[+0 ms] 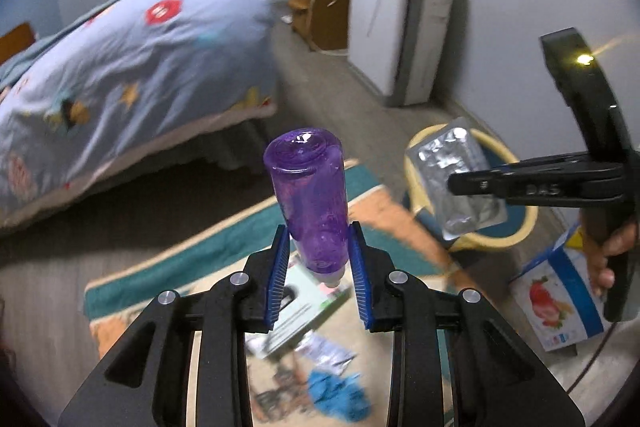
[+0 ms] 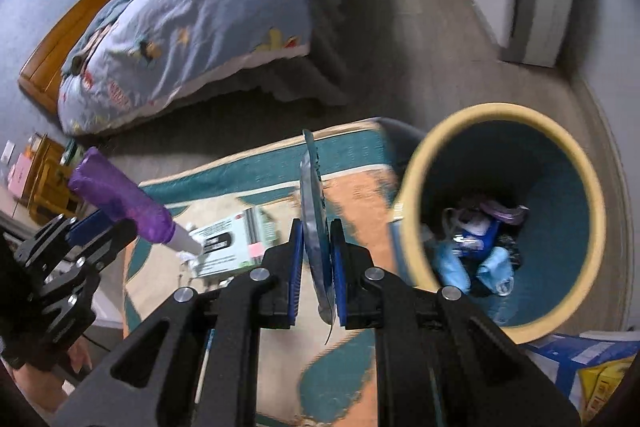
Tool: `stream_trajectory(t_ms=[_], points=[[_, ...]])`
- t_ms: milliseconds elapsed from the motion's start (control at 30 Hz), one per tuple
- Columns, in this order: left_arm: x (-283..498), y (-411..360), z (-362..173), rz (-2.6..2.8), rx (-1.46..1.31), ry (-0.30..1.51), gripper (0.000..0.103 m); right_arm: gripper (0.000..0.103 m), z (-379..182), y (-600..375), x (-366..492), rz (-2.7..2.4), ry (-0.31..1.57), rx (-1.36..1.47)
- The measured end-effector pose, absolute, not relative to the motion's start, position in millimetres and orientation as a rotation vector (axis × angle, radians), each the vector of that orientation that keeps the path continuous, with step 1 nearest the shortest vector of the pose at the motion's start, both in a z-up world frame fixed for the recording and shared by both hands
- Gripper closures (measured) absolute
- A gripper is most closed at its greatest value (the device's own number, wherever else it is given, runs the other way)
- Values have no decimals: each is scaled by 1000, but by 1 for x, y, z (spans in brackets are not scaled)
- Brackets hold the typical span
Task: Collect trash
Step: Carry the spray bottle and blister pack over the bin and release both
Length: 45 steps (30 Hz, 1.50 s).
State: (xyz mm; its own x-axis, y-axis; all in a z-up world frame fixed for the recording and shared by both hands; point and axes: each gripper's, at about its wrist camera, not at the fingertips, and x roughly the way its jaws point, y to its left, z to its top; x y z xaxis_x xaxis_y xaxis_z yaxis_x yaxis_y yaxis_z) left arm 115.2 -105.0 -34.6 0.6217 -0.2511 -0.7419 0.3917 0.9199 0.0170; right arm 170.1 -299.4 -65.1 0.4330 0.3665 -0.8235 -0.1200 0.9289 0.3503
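Filling the upper left of both views, the bed [image 1: 132, 47] runs off the frame edge, its far end hidden. The patterned rug [image 2: 352, 203] is smeared by blur and half covered by the claws. At about three o'clock in the right wrist view stands the trash bin [image 2: 416, 203]; the litter inside is too blurred to name, perhaps wrappers. The left claw [image 1: 320, 267] is clamped on a purple bottle [image 1: 308, 195] near its neck, long axis running away from the camera, base toward twelve o'clock. The right claw [image 2: 316, 259] pinches a silver foil packet [image 2: 312, 195] edge-on, just left of the bin.
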Motion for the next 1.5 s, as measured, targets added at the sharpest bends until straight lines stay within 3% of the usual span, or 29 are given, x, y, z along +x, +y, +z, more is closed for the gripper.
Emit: stream_trajectory(t_ms=[767,1500], points=[[122,-253,-68,-594,258,809,72,90,-93,-437,168,-4,1074,338],[135,-292,-104,-626,238,856,72,90,-110,-460,165,-54,1080,412]])
